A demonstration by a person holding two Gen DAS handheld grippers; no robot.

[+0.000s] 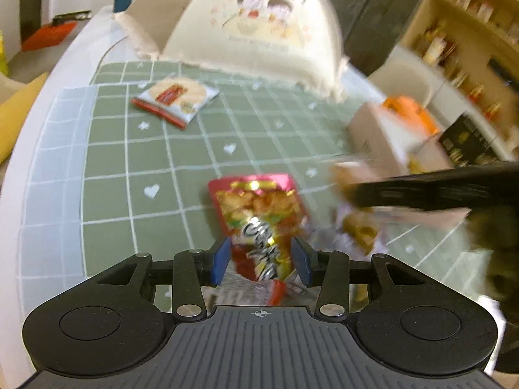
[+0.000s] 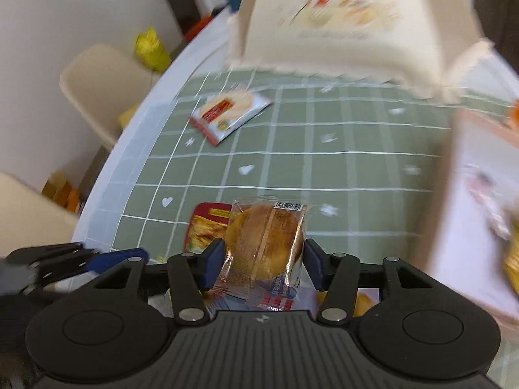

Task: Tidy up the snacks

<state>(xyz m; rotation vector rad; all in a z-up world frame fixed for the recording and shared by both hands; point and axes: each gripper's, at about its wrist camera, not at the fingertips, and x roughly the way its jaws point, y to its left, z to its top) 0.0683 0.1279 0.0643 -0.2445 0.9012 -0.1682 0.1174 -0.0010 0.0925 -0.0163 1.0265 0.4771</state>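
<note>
My left gripper (image 1: 261,246) is shut on a red snack bag (image 1: 259,207) with a shiny printed front, held just above the green checked tablecloth (image 1: 129,168). In the right wrist view my right gripper (image 2: 264,249) is shut on a round brown pastry in clear wrap (image 2: 264,233). The red bag (image 2: 206,223) shows just behind and left of it. A white and red rice cracker packet (image 1: 175,97) (image 2: 230,110) lies flat at the far left of the cloth. From the right of the left wrist view, a black finger (image 1: 405,193) of the right gripper reaches in, blurred.
A cardboard box (image 1: 379,136) (image 2: 470,201) holding snacks stands at the right of the table, with something orange behind it. A chair with a cream printed cover (image 1: 259,22) stands at the far edge. Shelves with bottles (image 1: 460,42) are at the back right. A beige chair (image 2: 100,87) stands left.
</note>
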